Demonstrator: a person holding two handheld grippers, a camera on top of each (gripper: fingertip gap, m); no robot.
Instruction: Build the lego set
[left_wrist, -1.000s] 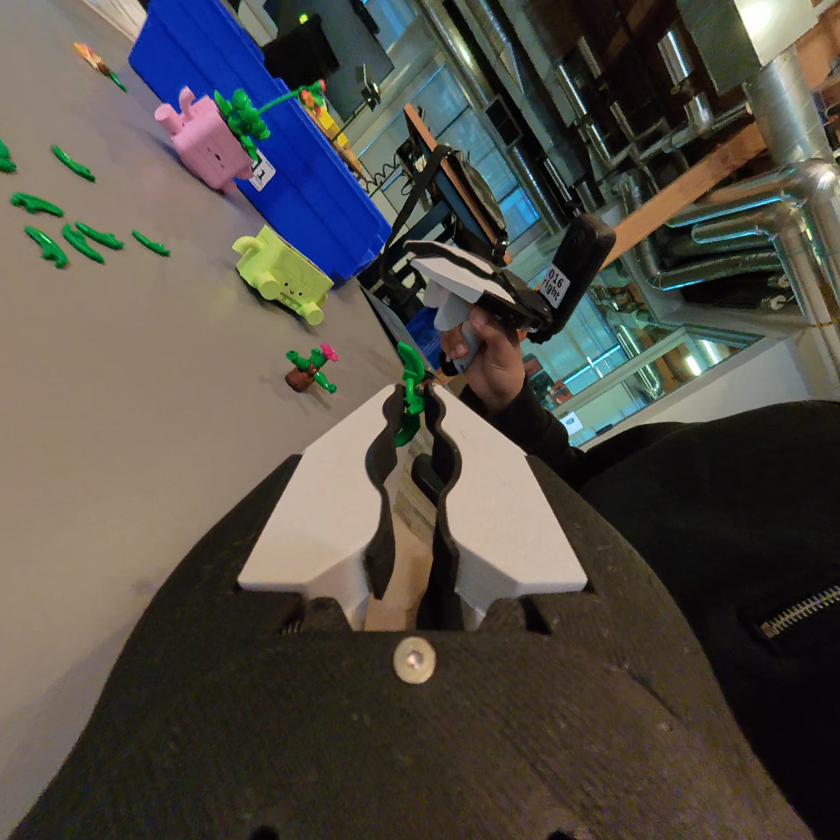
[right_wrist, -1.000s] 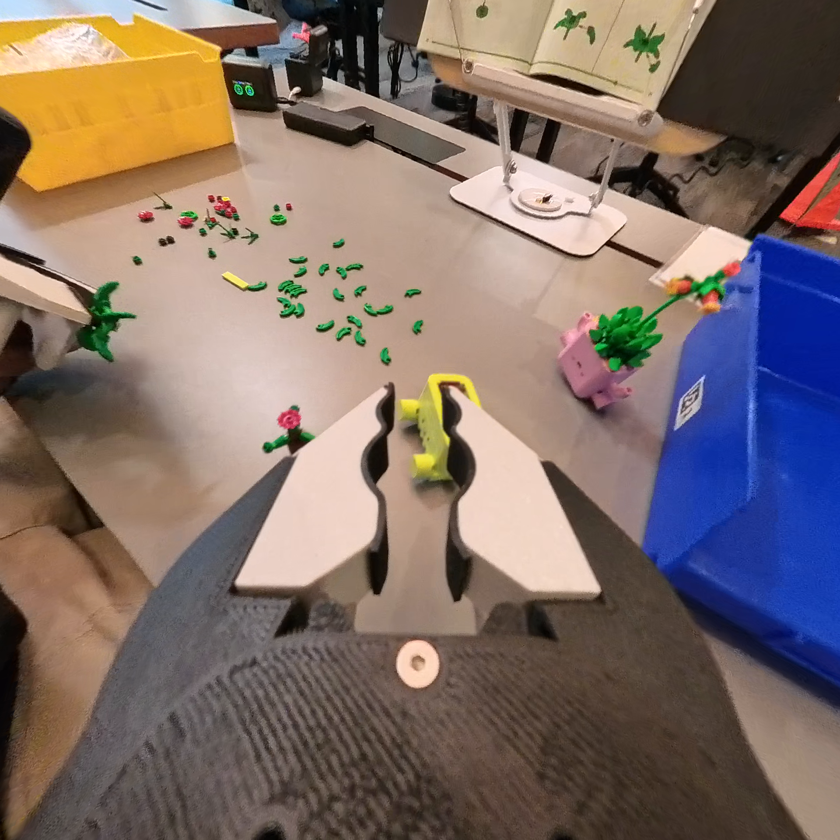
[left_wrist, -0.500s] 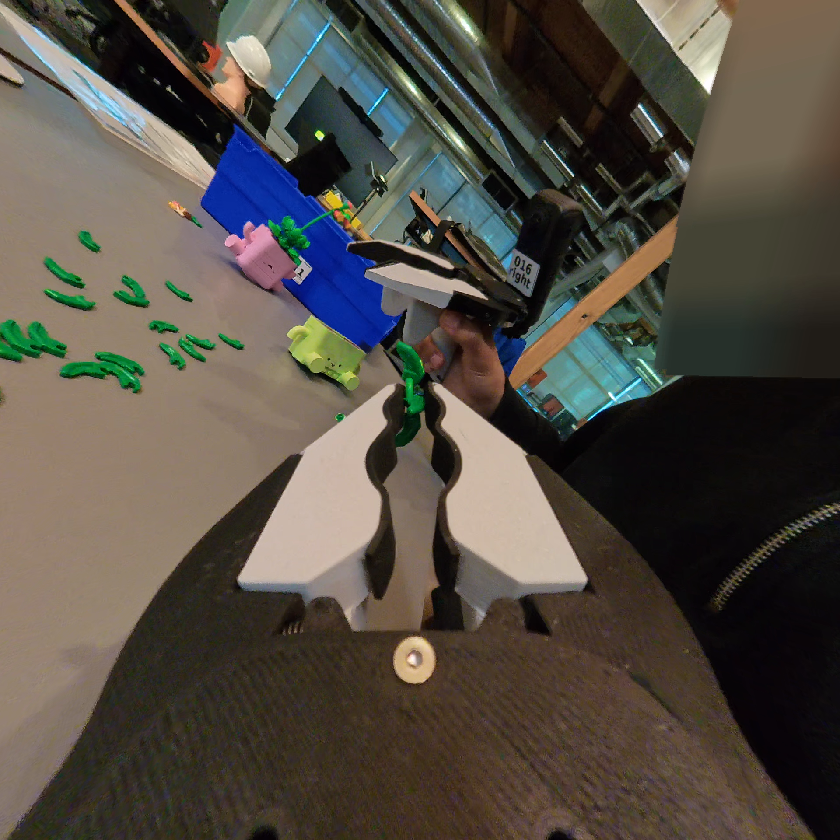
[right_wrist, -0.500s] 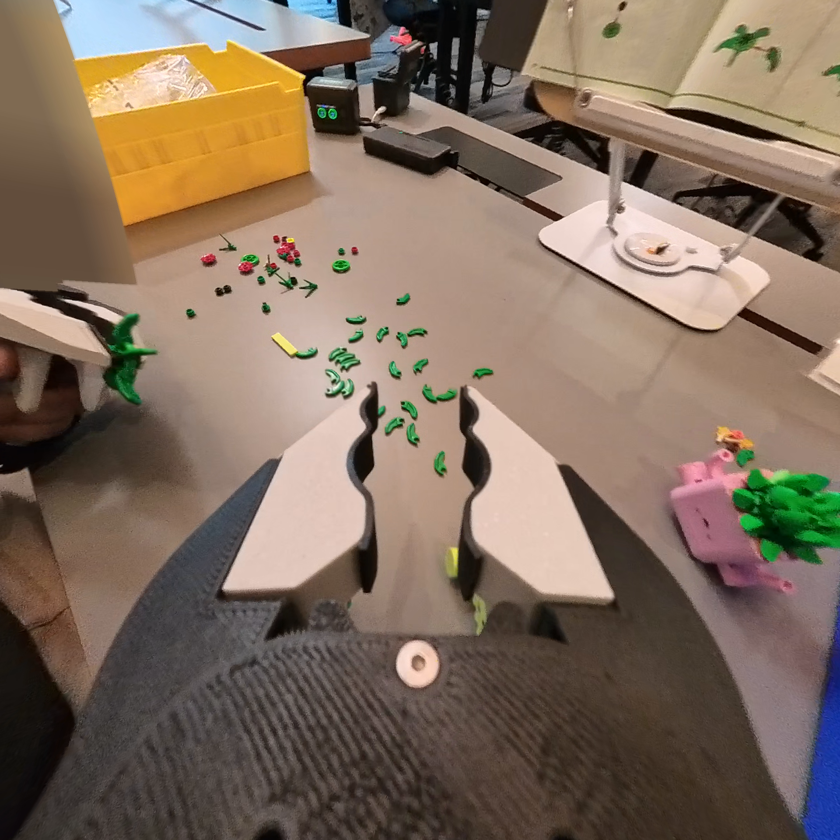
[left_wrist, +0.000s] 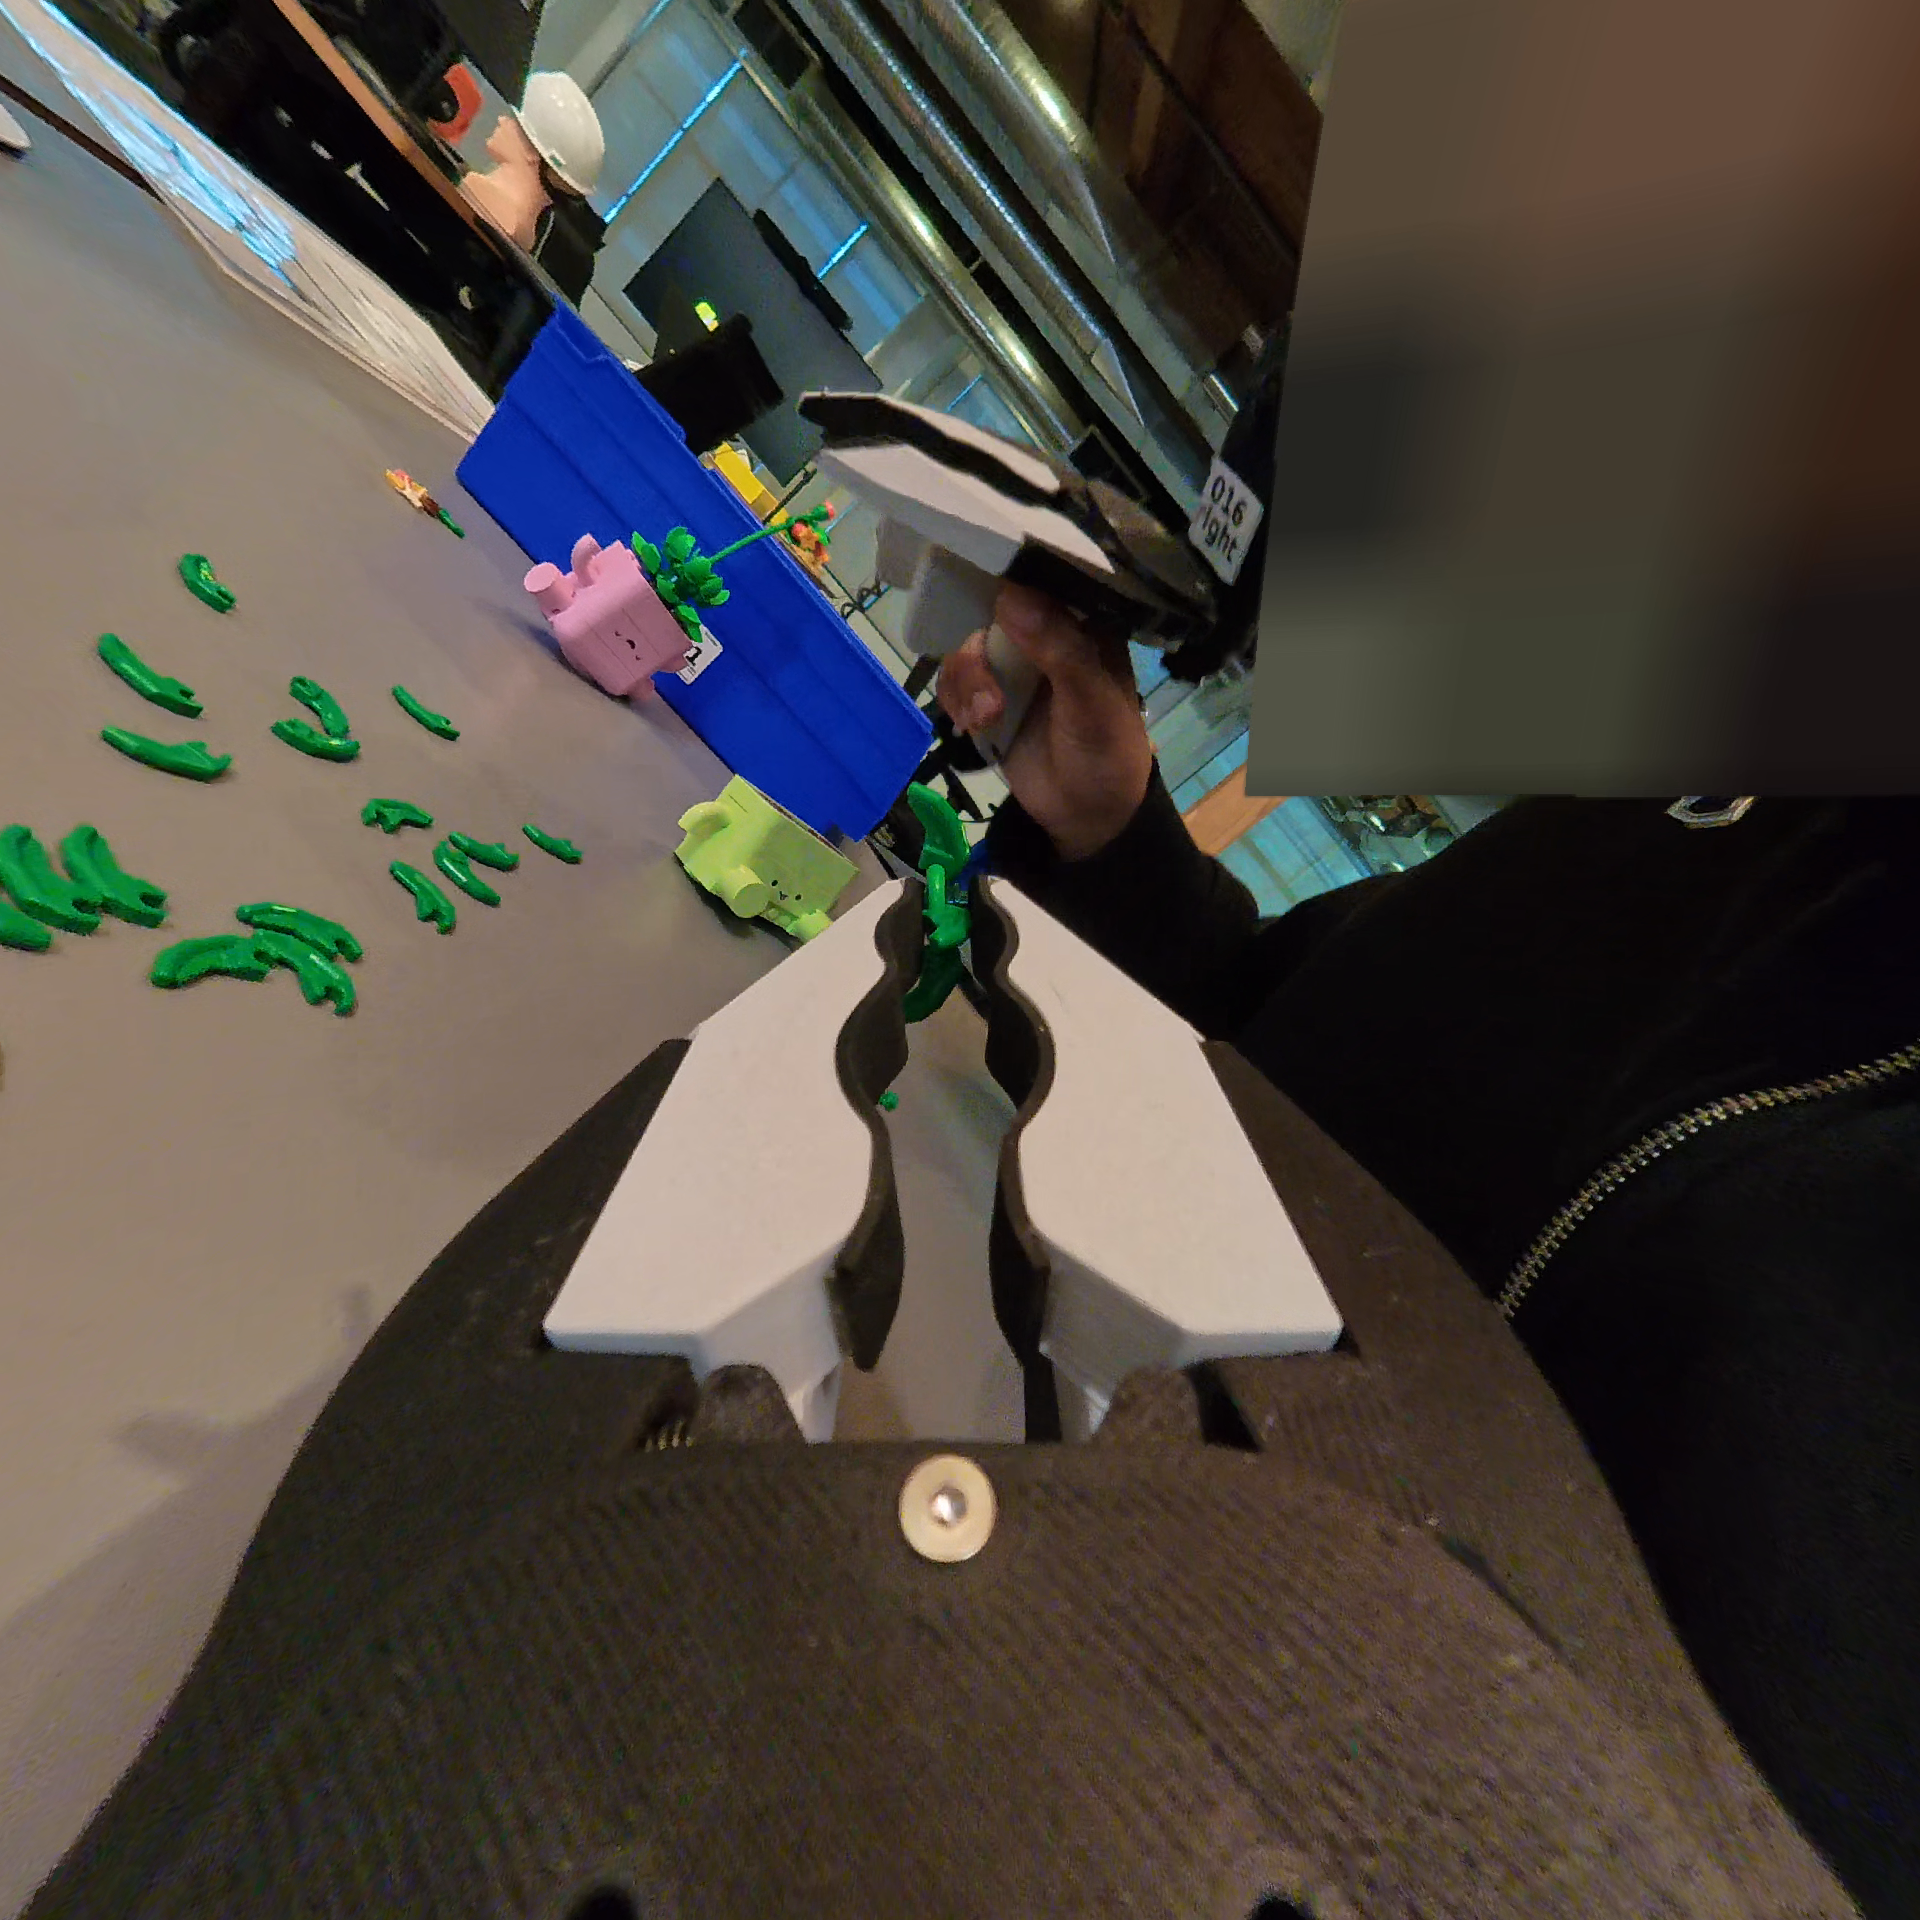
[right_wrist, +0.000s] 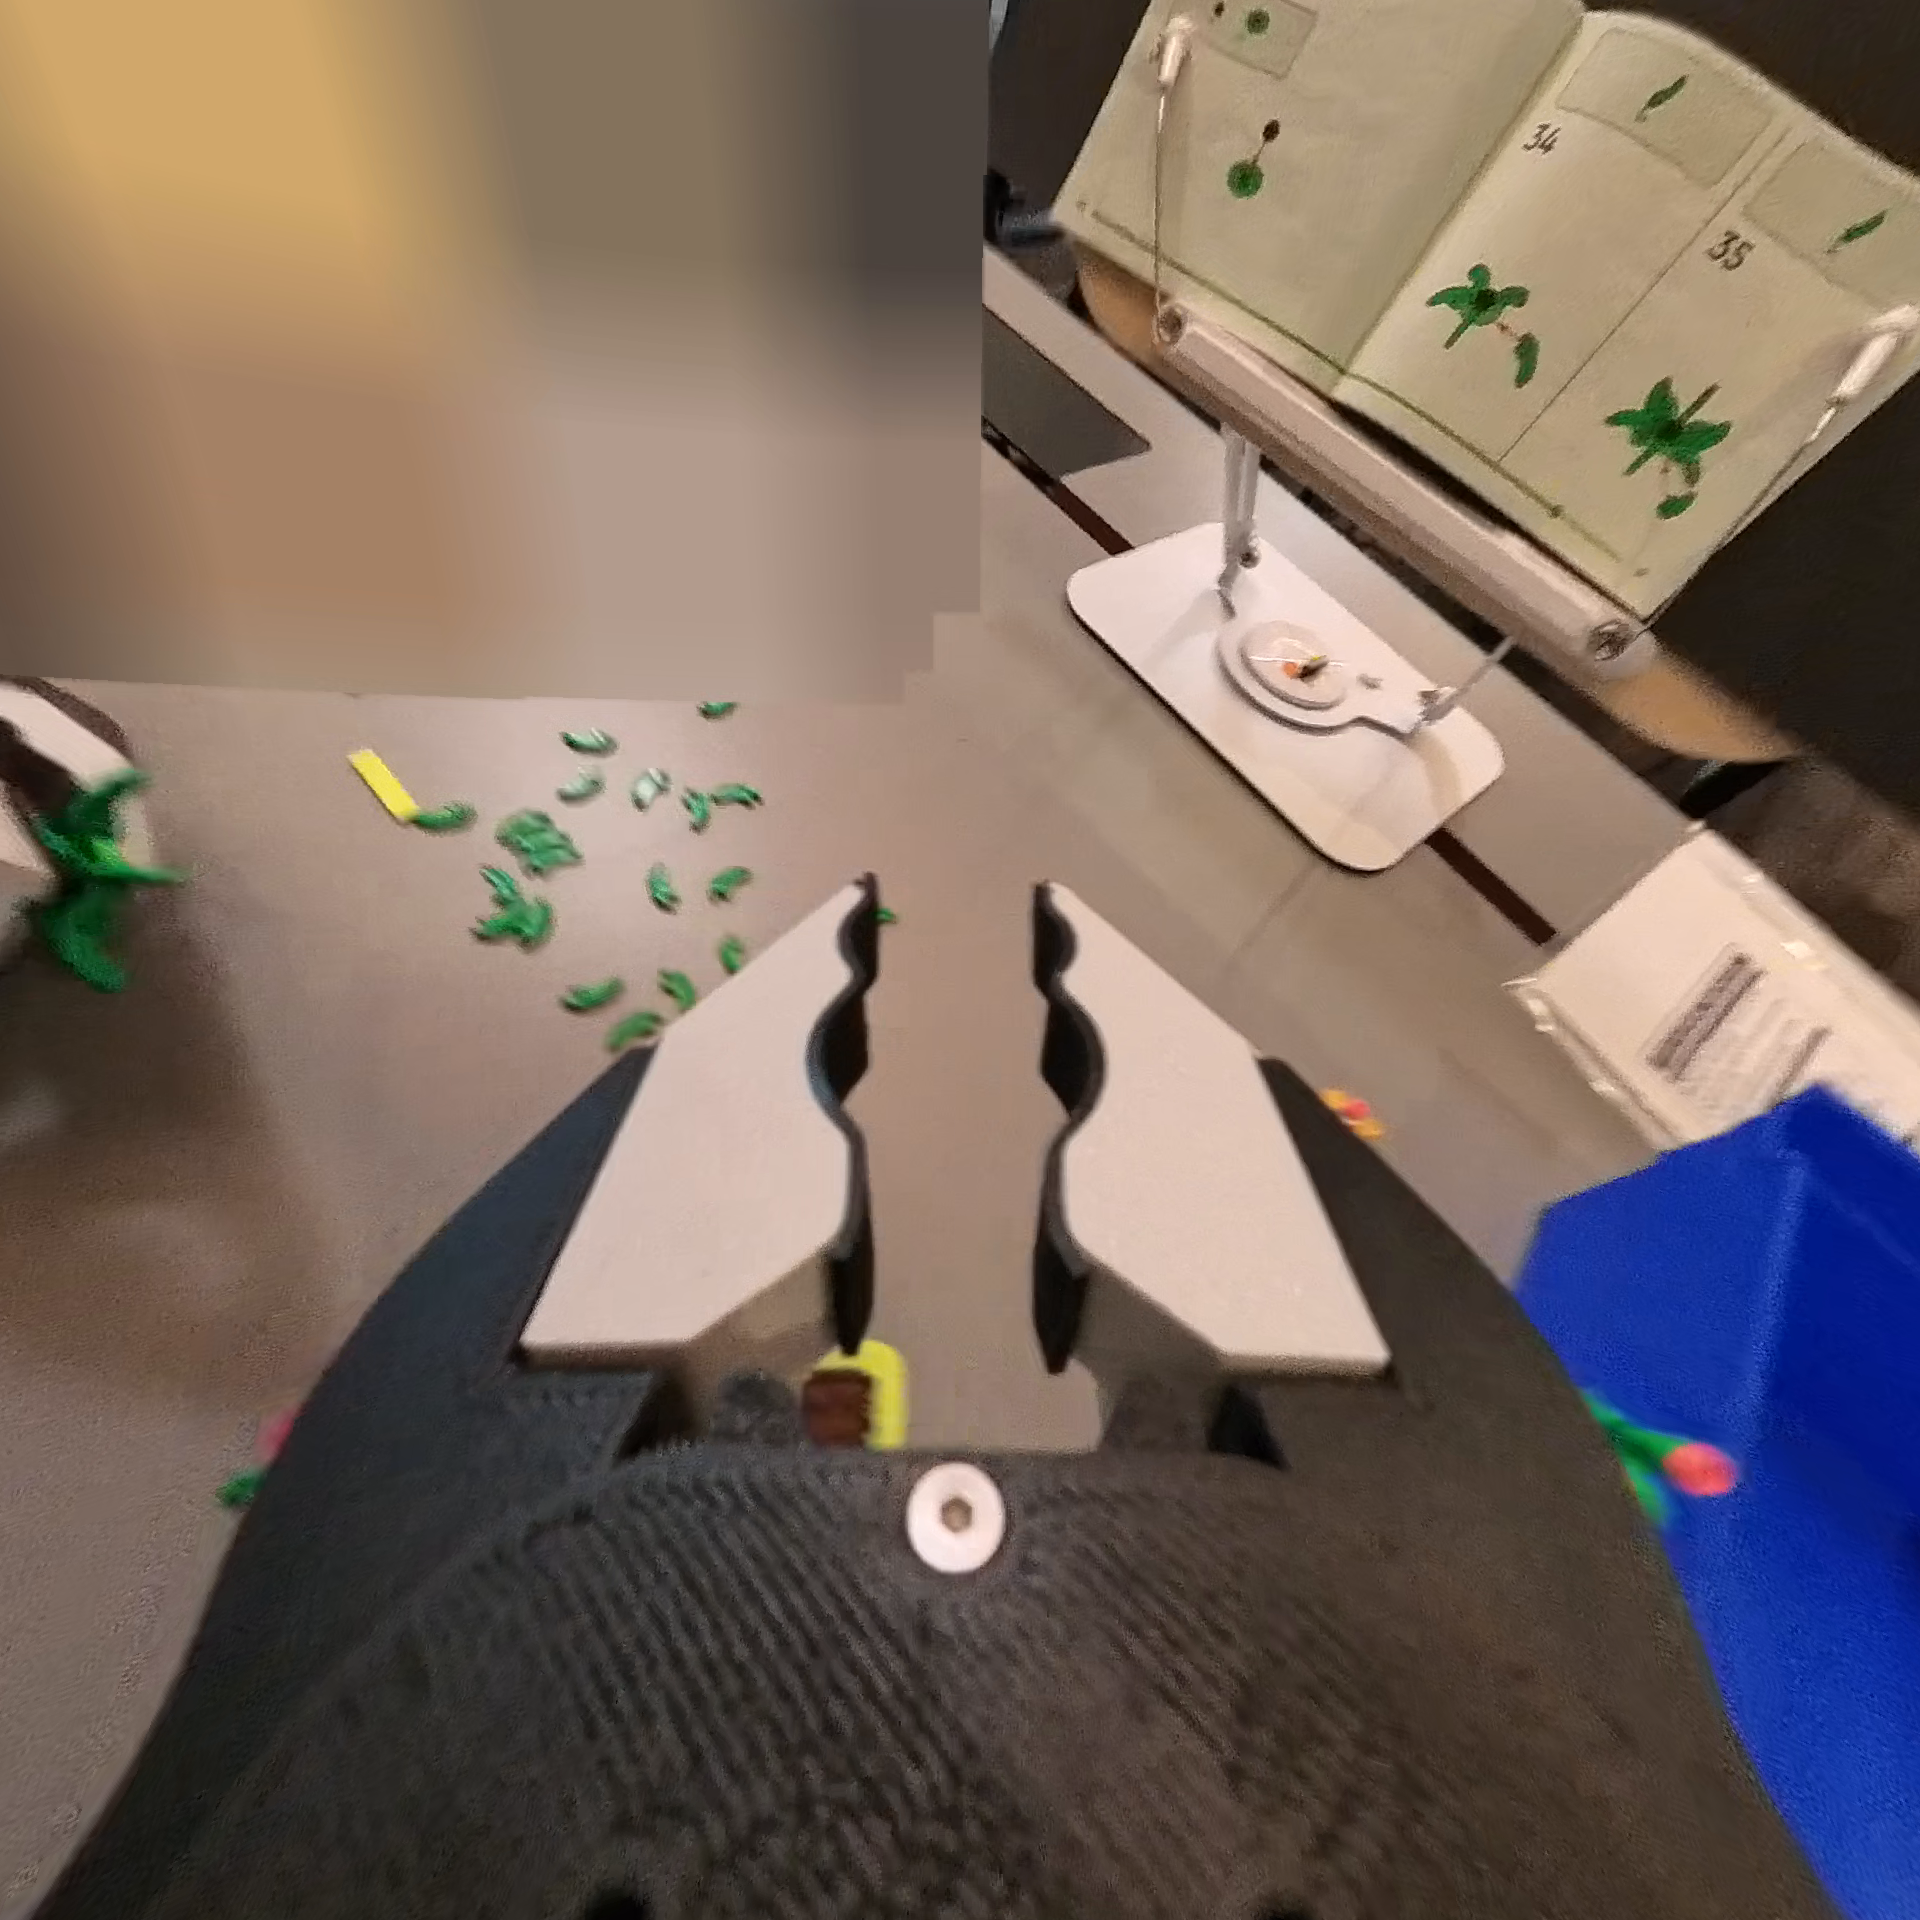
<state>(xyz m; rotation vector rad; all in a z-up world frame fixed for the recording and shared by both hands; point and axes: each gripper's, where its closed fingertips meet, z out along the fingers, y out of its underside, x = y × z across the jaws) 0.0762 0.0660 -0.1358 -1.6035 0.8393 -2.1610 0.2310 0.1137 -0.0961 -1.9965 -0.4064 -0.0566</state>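
Observation:
My left gripper is shut on a green leafy plant piece and holds it above the grey table; the plant piece also shows at the left edge of the right wrist view. My right gripper is open and empty above the table, and it shows held in a hand in the left wrist view. Loose green leaf pieces lie scattered on the table. A lime-green pot figure and a pink pot figure with a plant stand near the blue bin.
An open instruction booklet rests on a white stand at the back right. A blue bin is at the right. A yellow strip piece lies by the leaves. A person in a black jacket is close behind. The left gripper's tips are roughly 15 cm from the right gripper's.
My right gripper let go of the lime-green pot figure, opened wider and swung up and away over the table. My left gripper kept its hold on the plant piece while turning.

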